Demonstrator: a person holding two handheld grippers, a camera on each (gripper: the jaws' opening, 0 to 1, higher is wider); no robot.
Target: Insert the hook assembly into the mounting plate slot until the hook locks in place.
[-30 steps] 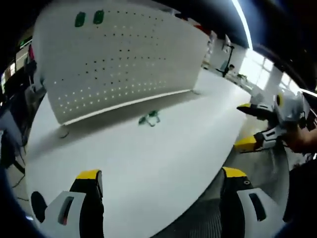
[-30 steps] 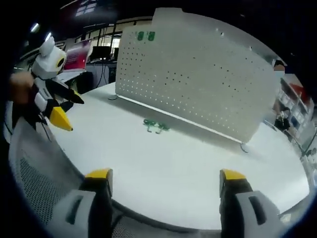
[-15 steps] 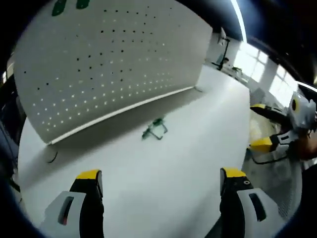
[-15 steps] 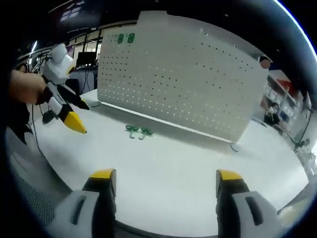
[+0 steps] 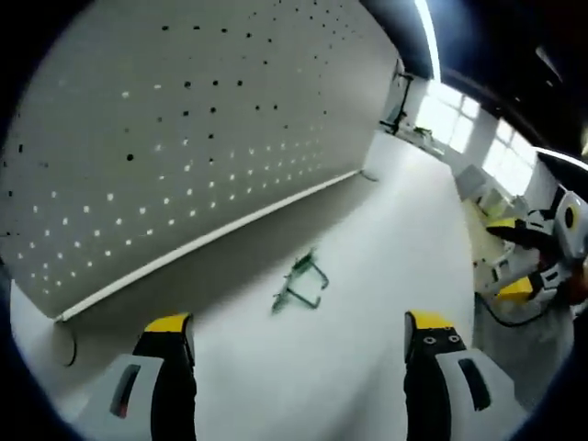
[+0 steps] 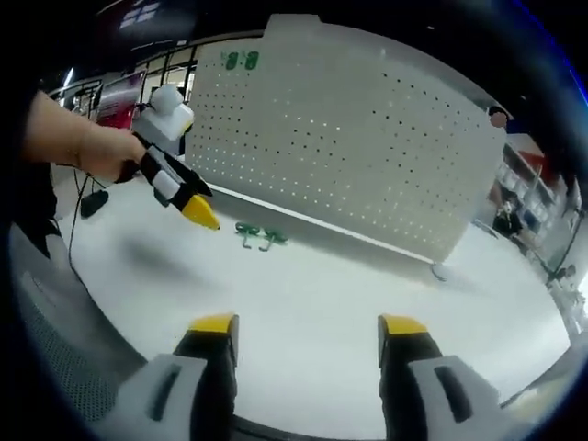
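Note:
A small green wire hook assembly lies on the white table just before the foot of the upright white pegboard. In the right gripper view the hook assembly reads as two green pieces side by side, and two more green pieces sit at the pegboard's top left. My left gripper is open, its jaws wide apart just short of the hook. A hand holds that left gripper above the table, left of the hook. My right gripper is open over the near table; the same right gripper hangs off the table's right edge.
A grey mesh chair back stands at the near left, below the table edge. The pegboard rests on small wire feet. Desks and monitors fill the room behind the board's left end. Bare table stretches to the right of the hook.
My left gripper has moved forward toward the hook and pegboard, which now look much larger. The right gripper's jaws have narrowed a little. The hook has stayed where it lay.

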